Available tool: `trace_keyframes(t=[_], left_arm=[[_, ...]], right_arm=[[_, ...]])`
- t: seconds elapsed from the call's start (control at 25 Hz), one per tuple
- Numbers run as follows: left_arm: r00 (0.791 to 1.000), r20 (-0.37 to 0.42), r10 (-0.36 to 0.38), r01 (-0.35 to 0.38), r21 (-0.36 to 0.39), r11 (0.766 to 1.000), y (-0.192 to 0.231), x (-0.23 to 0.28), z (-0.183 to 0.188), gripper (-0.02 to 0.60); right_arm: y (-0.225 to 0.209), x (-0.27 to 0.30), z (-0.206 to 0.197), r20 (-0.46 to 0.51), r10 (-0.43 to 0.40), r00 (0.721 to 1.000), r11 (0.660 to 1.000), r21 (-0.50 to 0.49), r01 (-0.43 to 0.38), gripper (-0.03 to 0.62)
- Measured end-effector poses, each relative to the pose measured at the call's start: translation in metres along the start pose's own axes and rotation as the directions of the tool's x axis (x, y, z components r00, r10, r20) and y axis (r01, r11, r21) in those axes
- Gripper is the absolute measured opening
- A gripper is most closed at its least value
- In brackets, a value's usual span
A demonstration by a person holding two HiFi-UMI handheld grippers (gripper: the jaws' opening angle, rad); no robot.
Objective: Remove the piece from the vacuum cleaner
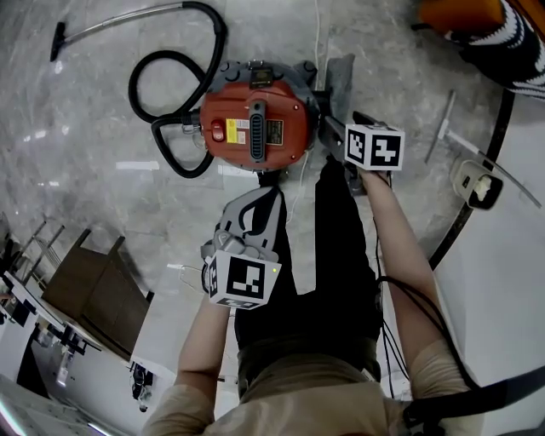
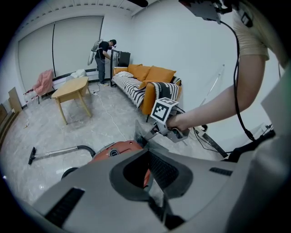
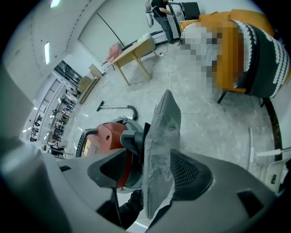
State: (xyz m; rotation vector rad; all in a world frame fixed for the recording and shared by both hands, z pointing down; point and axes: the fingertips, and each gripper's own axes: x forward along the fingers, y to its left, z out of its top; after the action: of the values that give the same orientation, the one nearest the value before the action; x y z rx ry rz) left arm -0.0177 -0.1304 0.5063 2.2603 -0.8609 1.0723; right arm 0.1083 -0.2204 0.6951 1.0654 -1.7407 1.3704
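A red vacuum cleaner sits on the marble floor in front of me. A flat grey piece stands on edge at its right side. My right gripper reaches in from the right. In the right gripper view the grey piece stands between the jaws, which are spread wide; it lies against the right-hand pad and the other pad is clear of it. My left gripper hovers nearer my body, short of the vacuum, its jaws together and holding nothing. From the left gripper view the vacuum shows beyond its jaws.
The black hose loops to the vacuum's left and leads to a metal wand. An orange sofa and a wooden table stand farther off, with a person at the back wall. Dark furniture is at my left.
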Motion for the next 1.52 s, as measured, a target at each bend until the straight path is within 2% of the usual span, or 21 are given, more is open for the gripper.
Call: trace_keyframes(t=[0.32,0.56,0.92,1.24,1.52], left_arm=[[1.000,-0.018,-0.013,0.012,-0.007,1.000,-0.001,0.001,-0.008,-0.002],[1.000,-0.024,-0.018,0.017,-0.013,1.000,0.001,0.001,-0.013,-0.002],[0.999,-0.032,-0.024,0.024,-0.022,0.999,-0.001,0.004,-0.017,0.000],[0.999,-0.038,-0.038,0.037,-0.027,0.999,-0.008,0.009,-0.020,0.000],[0.998,-0.038,-0.040,0.039,-0.027,0.999,-0.010,0.011,-0.019,-0.002]], right_arm=[[0.000,0.023,-0.007,-0.050,-0.007,0.999,1.000,-0.011,0.007,0.279],[-0.008,0.026,-0.007,-0.048,-0.028,0.998,1.000,-0.006,0.027,0.279],[-0.014,0.028,-0.013,-0.065,-0.020,0.998,0.998,-0.062,0.016,0.265],[-0.016,0.027,-0.014,-0.062,0.038,0.997,0.999,-0.026,-0.040,0.262],[-0.019,0.021,-0.015,-0.036,0.083,0.996,0.996,-0.015,-0.084,0.202]])
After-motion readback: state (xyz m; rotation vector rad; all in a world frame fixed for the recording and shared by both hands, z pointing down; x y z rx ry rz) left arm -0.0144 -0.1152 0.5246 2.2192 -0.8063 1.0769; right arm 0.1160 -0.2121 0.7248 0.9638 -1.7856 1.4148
